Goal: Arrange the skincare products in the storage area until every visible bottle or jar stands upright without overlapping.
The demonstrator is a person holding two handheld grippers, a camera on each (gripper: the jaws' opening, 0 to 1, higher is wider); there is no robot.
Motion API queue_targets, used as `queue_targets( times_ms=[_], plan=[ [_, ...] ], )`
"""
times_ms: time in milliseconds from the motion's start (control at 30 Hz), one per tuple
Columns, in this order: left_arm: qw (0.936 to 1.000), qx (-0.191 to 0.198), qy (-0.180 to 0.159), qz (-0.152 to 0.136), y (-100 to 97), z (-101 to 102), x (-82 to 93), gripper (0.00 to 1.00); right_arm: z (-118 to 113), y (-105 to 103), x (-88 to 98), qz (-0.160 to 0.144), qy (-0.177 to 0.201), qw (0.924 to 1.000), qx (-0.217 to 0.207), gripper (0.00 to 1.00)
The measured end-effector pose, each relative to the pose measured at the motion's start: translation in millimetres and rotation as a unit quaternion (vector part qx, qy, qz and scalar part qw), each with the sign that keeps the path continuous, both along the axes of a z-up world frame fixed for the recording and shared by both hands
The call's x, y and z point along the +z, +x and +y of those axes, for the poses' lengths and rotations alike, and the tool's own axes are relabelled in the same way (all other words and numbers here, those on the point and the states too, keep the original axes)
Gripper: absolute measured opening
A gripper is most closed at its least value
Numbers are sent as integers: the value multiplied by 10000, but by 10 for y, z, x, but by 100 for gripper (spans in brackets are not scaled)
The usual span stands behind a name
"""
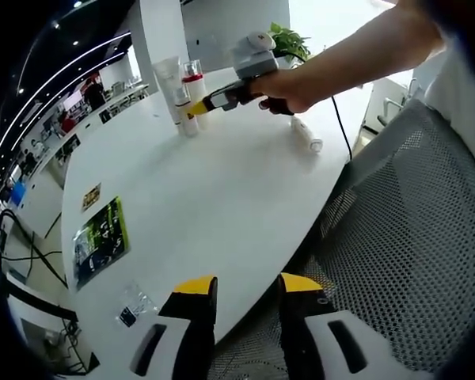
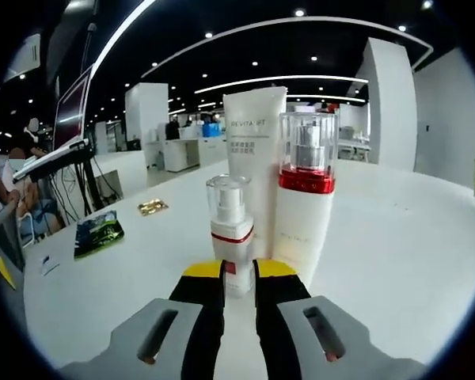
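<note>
Partly hidden: in the right gripper view the base of the small pump bottle (image 2: pixel 230 237) sits behind the right gripper (image 2: pixel 237 273) tips, so contact cannot be confirmed. Jaws stand a narrow gap apart, nothing clearly clamped between them; whether they pinch the bottle I cannot tell. Print on the white tube (image 2: pixel 253 134) is too small to read.

Three products stand upright in a tight cluster on the white tabletop (image 2: pixel 396 237): small pump bottle nearest the gripper, tall red-collared bottle (image 2: pixel 304 198) just beside it to the right, tube behind both. They overlap in this line of sight; whether they touch is unclear.

From the left gripper view, the same cluster (image 1: pixel 182 99) stands toward the far side of the tabletop, with a hand (image 1: pixel 289 89) holding the right gripper against it. One more bottle (image 1: pixel 307 134) lies on its side near the tabletop edge, partly covered by that hand.

Left gripper (image 1: pixel 245 289) hangs open and empty over the near rounded tabletop edge, above a mesh chair (image 1: pixel 412 237). A green leaflet (image 1: pixel 100 237) and small packets (image 1: pixel 133 305) lie well apart from the cluster. Wide bare surface lies between them.
</note>
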State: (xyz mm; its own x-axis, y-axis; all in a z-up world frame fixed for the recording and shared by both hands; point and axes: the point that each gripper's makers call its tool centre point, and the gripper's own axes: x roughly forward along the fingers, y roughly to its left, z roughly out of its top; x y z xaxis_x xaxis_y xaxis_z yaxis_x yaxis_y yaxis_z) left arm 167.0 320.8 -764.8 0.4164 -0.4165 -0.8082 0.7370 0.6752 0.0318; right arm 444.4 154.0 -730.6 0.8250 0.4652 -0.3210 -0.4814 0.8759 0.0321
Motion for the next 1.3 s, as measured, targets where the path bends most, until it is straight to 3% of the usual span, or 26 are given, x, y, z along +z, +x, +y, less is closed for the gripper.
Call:
queue_targets(
  times_ms=[400,500,600,700,867,1033,1167,1300],
  plan=[
    [10000,-8,30,27,-9,8,-5,31,-13,5,32,100,208,9997,-89,14],
    [10000,-5,27,6,-1,9,1,31,-61,-53,178,89,433,9989,-155,16],
    [10000,14,-1,-88,19,8,32,31,-109,-157,277,319,733,9967,-124,19],
    [9999,-14,-13,-120,25,-3,38,32,-194,-214,352,464,932,9944,-204,28],
    [10000,-55,52,-31,4,-1,0,34,-493,-418,437,831,1509,9843,-398,31],
    [9999,-50,-124,36,-13,-64,-2,39,-831,-654,377,953,1404,9833,-663,34],
    [9999,-90,-53,-9,-12,-65,1,39,-1043,-912,196,1604,1502,9702,-1021,44],
    [9997,-190,3,-148,-7,-85,31,38,-1178,-1135,134,1740,1297,9701,-1089,46]
  ],
)
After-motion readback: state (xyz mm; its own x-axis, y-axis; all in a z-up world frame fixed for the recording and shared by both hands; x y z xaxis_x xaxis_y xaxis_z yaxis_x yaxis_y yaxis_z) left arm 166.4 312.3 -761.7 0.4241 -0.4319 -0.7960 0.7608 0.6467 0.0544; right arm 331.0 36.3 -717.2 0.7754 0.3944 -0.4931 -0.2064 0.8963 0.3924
